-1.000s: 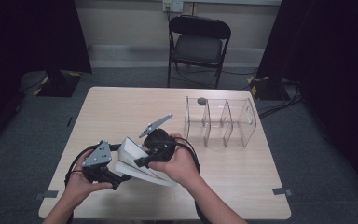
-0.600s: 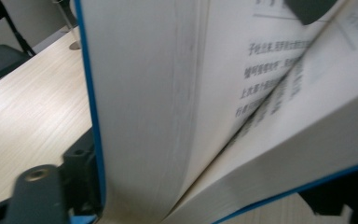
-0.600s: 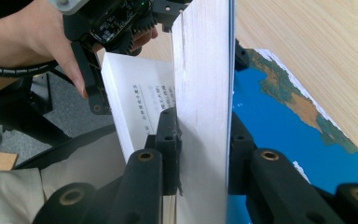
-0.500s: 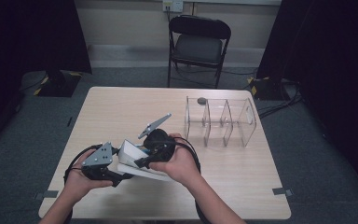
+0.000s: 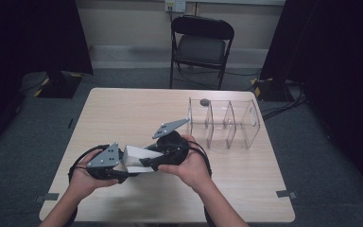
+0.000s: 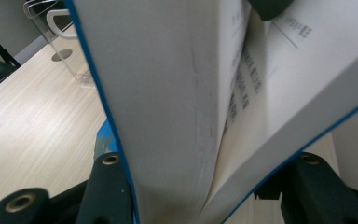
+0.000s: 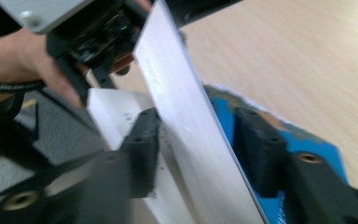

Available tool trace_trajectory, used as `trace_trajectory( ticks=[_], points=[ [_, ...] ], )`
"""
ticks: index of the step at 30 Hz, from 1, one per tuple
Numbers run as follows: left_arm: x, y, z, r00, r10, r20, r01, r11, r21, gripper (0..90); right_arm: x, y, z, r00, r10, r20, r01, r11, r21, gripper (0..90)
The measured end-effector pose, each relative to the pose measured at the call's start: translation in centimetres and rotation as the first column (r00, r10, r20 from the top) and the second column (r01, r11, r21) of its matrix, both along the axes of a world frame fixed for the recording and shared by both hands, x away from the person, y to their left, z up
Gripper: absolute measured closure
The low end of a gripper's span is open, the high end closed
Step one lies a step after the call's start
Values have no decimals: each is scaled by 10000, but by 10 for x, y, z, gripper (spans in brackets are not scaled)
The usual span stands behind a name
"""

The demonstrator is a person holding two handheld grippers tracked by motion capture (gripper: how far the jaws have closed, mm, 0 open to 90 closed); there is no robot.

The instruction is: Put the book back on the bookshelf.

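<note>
Wooden table, open book between both fingers

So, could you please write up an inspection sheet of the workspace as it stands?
Surface: light wood table, bare apart from the items below.
Job's things: open book with a blue cover, held above the near edge.
Clutter: clear divided rack standing at the right, a small dark round thing by its far left corner.
Grippers: left gripper holds the book's left side, its jaws astride a block of pages; right gripper has its jaws astride a raised sheaf of pages.
Cables: black loops trail from both grippers; more lie on the floor.
Surroundings: black folding chair, dark curtains.
</note>
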State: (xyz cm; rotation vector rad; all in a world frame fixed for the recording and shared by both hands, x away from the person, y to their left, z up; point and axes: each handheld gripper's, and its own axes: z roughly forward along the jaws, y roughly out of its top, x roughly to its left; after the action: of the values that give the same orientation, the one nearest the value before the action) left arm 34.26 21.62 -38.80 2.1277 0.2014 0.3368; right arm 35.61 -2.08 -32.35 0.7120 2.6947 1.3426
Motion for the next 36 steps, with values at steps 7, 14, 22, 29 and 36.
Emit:
trace_trajectory(
  ticks=[7,14,22,29,36],
  points=[
    [4,5,3,9998,165,-109,-169,9992,-363,553,1,-21,15,9981,-588,-157,602,9924,1071,412],
    [10,20,12,9950,933,-366,-961,9916,-866,578,4,-72,19,9855,-1692,105,1655,9737,1565,287],
    [21,31,20,9859,1538,-657,-1611,9790,-1253,599,2,-89,-40,9799,-1994,69,1994,9799,-77,183],
    [29,40,22,9783,1862,-907,-1981,9689,-1482,603,-4,-94,-103,9711,-2377,-239,2359,9699,-605,183],
    [36,47,25,9696,2128,-1206,-2302,9606,-1557,603,-15,-101,-159,9611,-2755,-188,2711,9543,-1258,194]
  ],
)
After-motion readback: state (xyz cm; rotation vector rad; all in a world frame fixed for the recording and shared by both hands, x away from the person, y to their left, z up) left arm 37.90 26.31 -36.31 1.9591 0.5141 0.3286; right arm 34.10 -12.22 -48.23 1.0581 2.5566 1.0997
